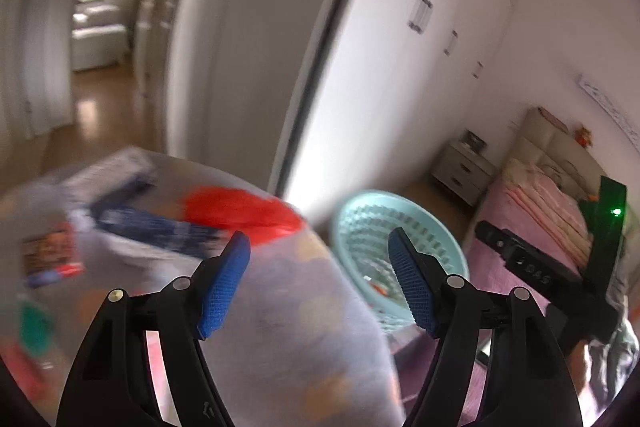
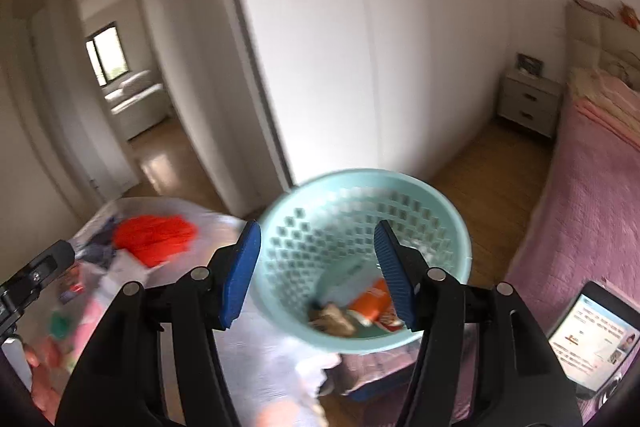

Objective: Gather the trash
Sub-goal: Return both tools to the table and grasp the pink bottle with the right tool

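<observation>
1. Trash fills a clear plastic bag (image 2: pixel 132 267), low and left in both views.
2. Left gripper (image 1: pixel 320 283) has jaws wide apart, gripping nothing.
3. Right gripper (image 2: pixel 318 275) is open and empty too.
4. Beyond, a tilted mint basket (image 2: pixel 448 211) holds wrappers (image 2: pixel 370 303).
</observation>
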### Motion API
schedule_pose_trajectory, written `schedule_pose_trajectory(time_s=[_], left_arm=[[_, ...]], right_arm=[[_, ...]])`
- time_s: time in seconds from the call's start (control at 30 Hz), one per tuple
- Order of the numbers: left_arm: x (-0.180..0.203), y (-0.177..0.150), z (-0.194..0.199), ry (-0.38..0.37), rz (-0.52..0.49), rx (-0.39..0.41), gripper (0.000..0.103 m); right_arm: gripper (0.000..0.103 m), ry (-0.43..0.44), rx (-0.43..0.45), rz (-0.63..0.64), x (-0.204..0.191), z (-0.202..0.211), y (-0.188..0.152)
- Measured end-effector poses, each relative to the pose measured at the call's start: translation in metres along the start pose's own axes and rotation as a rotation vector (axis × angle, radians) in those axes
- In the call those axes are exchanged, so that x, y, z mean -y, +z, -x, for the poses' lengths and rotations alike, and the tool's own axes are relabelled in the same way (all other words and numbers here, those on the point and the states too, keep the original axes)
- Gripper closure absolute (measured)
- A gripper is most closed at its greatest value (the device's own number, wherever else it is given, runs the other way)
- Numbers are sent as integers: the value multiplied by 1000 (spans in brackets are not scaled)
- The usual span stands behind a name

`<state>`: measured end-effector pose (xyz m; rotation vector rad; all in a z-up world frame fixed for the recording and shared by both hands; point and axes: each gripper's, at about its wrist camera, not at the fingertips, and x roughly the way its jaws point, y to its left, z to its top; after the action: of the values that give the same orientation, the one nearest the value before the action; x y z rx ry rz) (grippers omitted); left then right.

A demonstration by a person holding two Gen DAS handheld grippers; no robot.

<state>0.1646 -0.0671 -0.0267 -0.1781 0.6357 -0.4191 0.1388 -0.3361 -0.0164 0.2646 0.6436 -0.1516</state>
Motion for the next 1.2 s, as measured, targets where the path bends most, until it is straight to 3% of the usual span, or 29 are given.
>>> schedule_pose_trajectory(time_s=[0.3,0.43,0.53,0.67,0.93,1.2], left_arm=[[-80,-20,96,216,106,112,27],[-113,-38,127,318,140,113,26],[-141,-57,143,374,174,92,19],[-182,-85,152,446,248,35,18],[-221,-119,136,382,277,-103,18],[-227,-121,109,429,269,-145,20]], right_arm=[[44,175,-38,113,-93,12,-19],[39,239,-83,147,-131,9,-36],[35,274,-122,193,-165,3,-52],[27,310,-184,249,-201,-5,-72],[25,299,-287,269,-243,-34,-94],[25,292,-372,228,-259,-65,-111]])
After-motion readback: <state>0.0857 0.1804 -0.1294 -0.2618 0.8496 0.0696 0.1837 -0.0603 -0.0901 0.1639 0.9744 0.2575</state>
